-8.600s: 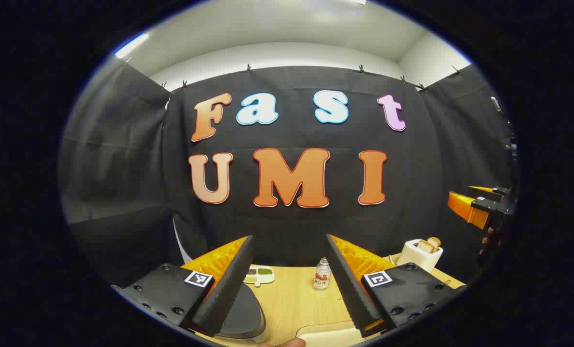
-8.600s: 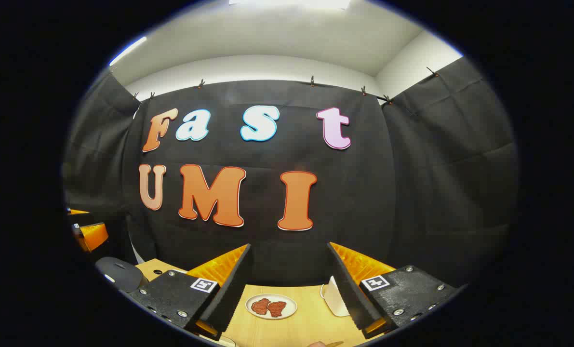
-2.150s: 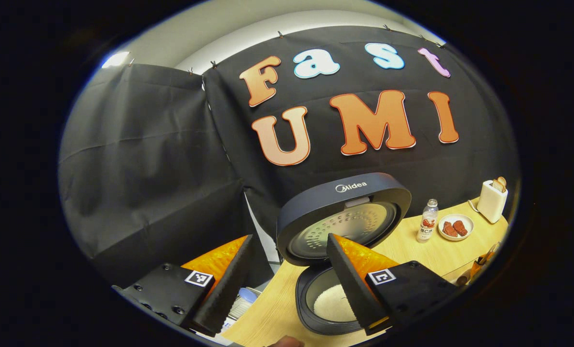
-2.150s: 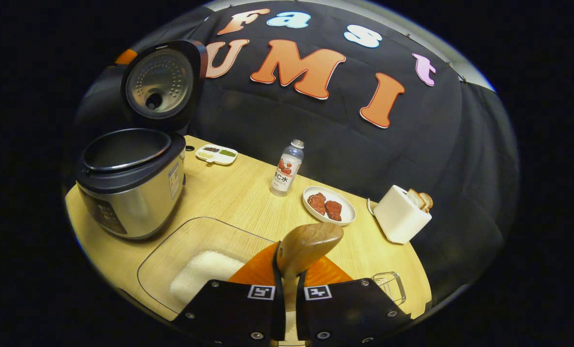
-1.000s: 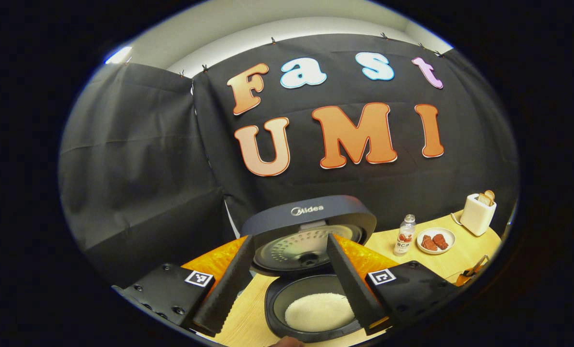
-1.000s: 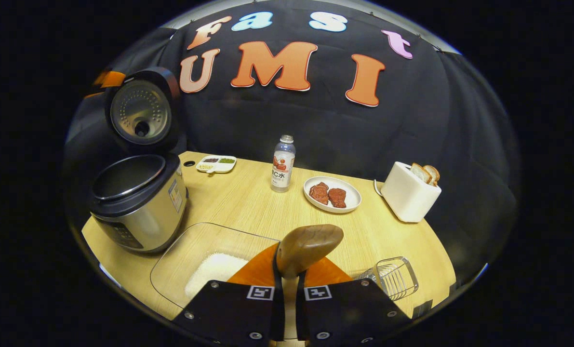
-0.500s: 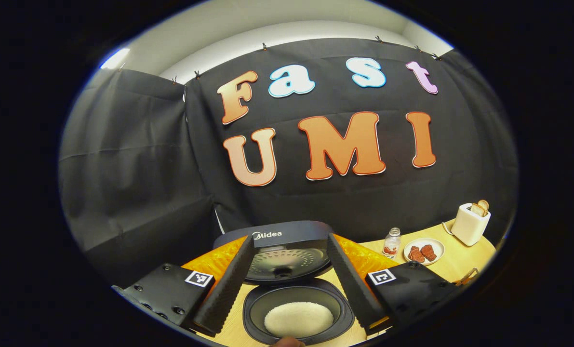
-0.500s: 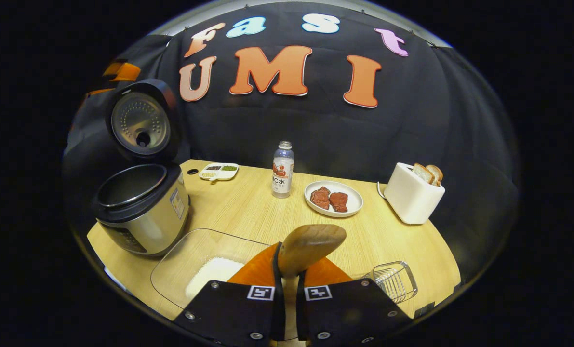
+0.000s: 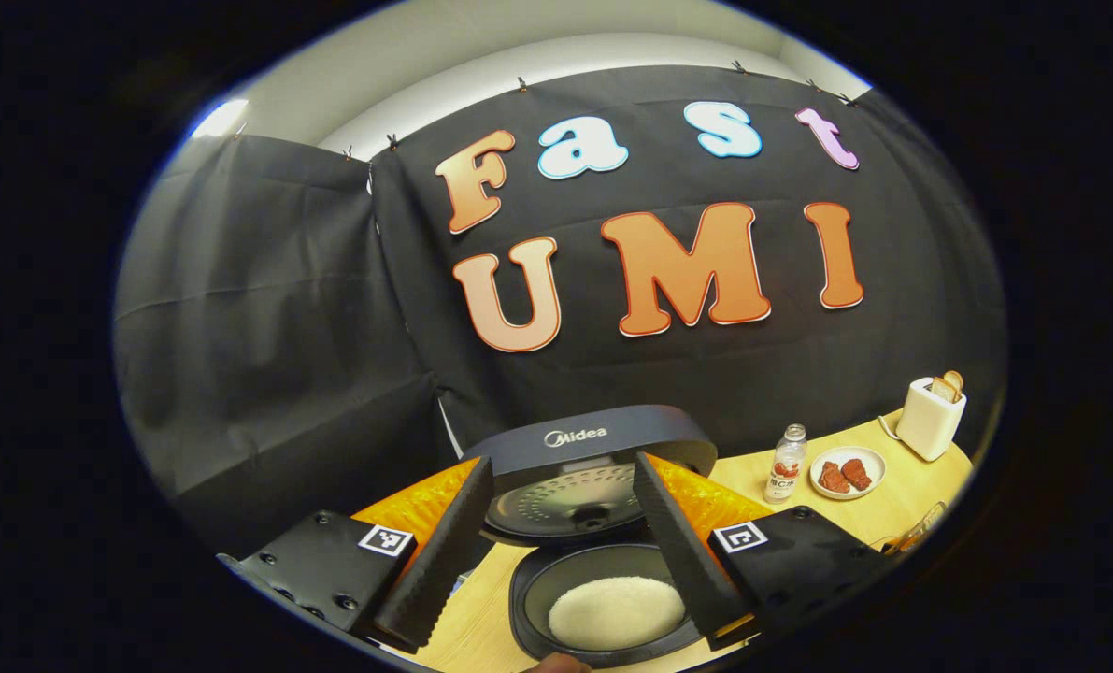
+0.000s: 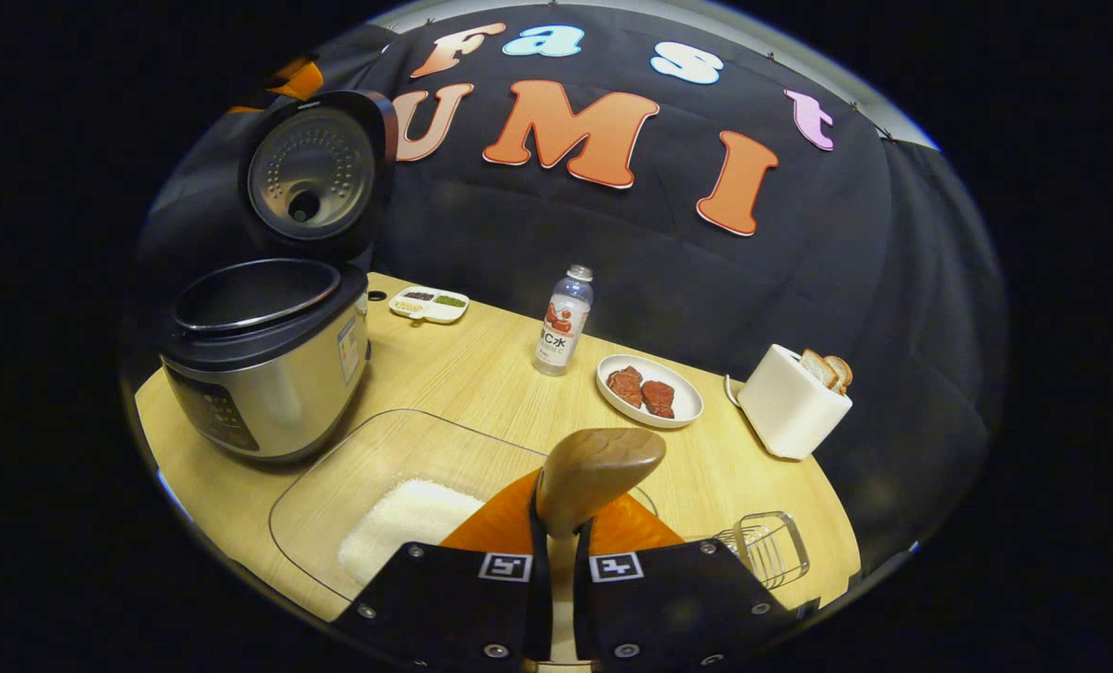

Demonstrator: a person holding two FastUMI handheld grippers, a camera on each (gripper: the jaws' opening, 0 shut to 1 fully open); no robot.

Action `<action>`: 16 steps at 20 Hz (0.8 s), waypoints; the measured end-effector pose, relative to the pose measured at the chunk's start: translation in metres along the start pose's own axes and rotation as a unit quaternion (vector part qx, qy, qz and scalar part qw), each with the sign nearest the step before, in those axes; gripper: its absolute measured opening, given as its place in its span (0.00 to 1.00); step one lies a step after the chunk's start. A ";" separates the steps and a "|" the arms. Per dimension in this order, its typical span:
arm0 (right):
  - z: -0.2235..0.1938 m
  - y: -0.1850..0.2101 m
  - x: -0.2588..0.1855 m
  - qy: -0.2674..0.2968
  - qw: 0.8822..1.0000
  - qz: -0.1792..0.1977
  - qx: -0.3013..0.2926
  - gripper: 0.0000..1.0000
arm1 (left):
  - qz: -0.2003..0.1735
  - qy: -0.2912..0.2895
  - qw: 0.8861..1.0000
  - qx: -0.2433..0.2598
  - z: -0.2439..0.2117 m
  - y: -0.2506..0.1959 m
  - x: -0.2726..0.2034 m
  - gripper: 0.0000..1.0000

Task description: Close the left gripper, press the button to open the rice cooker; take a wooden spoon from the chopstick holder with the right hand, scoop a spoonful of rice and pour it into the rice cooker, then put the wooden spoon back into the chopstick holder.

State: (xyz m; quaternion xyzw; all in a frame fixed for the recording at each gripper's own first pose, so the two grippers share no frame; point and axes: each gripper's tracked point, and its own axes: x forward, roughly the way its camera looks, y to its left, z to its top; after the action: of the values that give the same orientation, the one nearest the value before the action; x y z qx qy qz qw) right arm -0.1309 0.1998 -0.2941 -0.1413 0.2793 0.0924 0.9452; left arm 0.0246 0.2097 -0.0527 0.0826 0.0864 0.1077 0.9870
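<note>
In the left gripper view, the left claw [image 9: 556, 547] is spread wide with nothing between its fingers, held above the rice cooker [image 9: 598, 598] and looking down into it. The lid [image 9: 589, 467] stands raised at 12 o'clock from the pot, just behind the fingertips. A flat white bed of rice [image 9: 617, 612] lies in the pot at 6 o'clock, with a dark ring of bare pot around it. To 3 o'clock the counter [image 9: 883, 509] runs away with a bottle [image 9: 784, 451], a plate of meat [image 9: 847, 473] and a toaster [image 9: 930, 416] in a row along the back wall.

In the right gripper view, the rice cooker [image 10: 262, 360] sits at 9 o'clock near the counter's [image 10: 481, 383] left edge, its lid [image 10: 313, 173] tipped up and back at 11 o'clock, so the pot mouth is open from above. A small divided dish [image 10: 429, 303] lies just past it by the wall. A clear tray [image 10: 378, 477] with a heap of rice [image 10: 406, 523] lies at 7 o'clock, close beside the cooker's base. The right claw [image 10: 556, 551] is closed tight on the handle of the wooden spoon [image 10: 598, 472], whose bowl points forward and up over the tray's right edge. Bare counter stretches between the spoon and the bottle [image 10: 563, 322] at 12 o'clock. The plate of meat [image 10: 649, 391] and toaster [image 10: 790, 397] stand toward 2 o'clock. A wire chopstick holder [image 10: 766, 547] stands at 4 o'clock, near the counter's front edge and just beside the claw.
</note>
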 end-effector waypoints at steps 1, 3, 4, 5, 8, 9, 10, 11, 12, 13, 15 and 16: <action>0.004 0.004 0.000 -0.005 1.000 -0.002 -0.007 0.09 | 0.001 0.002 1.000 0.002 -0.003 0.004 0.000 1.00; 0.002 0.009 0.002 -0.001 1.000 -0.007 0.009 0.09 | 0.004 0.004 1.000 0.006 -0.007 0.014 0.001 0.97; 0.002 0.013 0.003 0.001 0.999 0.002 0.035 0.08 | 0.005 0.005 1.000 0.006 -0.009 0.019 0.001 0.96; 0.006 0.015 0.003 0.005 0.998 -0.002 0.058 0.09 | 0.006 0.006 1.000 0.007 -0.011 0.023 0.001 1.00; 0.011 0.025 0.003 0.022 0.988 0.021 0.151 0.09 | 0.013 0.010 1.000 0.007 -0.018 0.041 0.002 0.96; 0.012 0.031 0.004 0.029 0.982 0.032 0.184 0.08 | 0.015 0.012 1.000 0.006 -0.020 0.046 0.002 0.96; 0.013 0.035 0.003 0.036 0.974 0.044 0.218 0.08 | 0.018 0.014 1.000 0.005 -0.023 0.051 0.003 0.96; 0.013 0.038 0.005 0.044 0.966 0.051 0.248 0.08 | 0.020 0.016 1.000 0.005 -0.025 0.055 0.003 0.96; 0.013 0.042 0.007 0.054 0.956 0.062 0.280 0.08 | 0.023 0.018 1.000 0.004 -0.027 0.059 0.003 0.97; 0.013 0.044 0.009 0.063 0.946 0.065 0.310 0.08 | 0.024 0.019 1.000 0.004 -0.028 0.062 0.003 0.99; 0.010 0.045 0.015 0.079 0.928 0.071 0.356 0.08 | 0.025 0.018 1.000 0.006 -0.029 0.067 0.001 1.00; 0.010 0.044 0.016 0.083 0.920 0.073 0.375 0.08 | 0.025 0.018 0.999 0.008 -0.030 0.069 0.001 1.00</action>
State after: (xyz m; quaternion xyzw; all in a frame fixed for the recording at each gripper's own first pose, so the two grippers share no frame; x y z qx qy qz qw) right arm -0.1239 0.2457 -0.3041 0.2375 0.3807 0.0379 0.8929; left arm 0.0058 0.2809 -0.0690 0.0910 0.1033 0.1335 0.9814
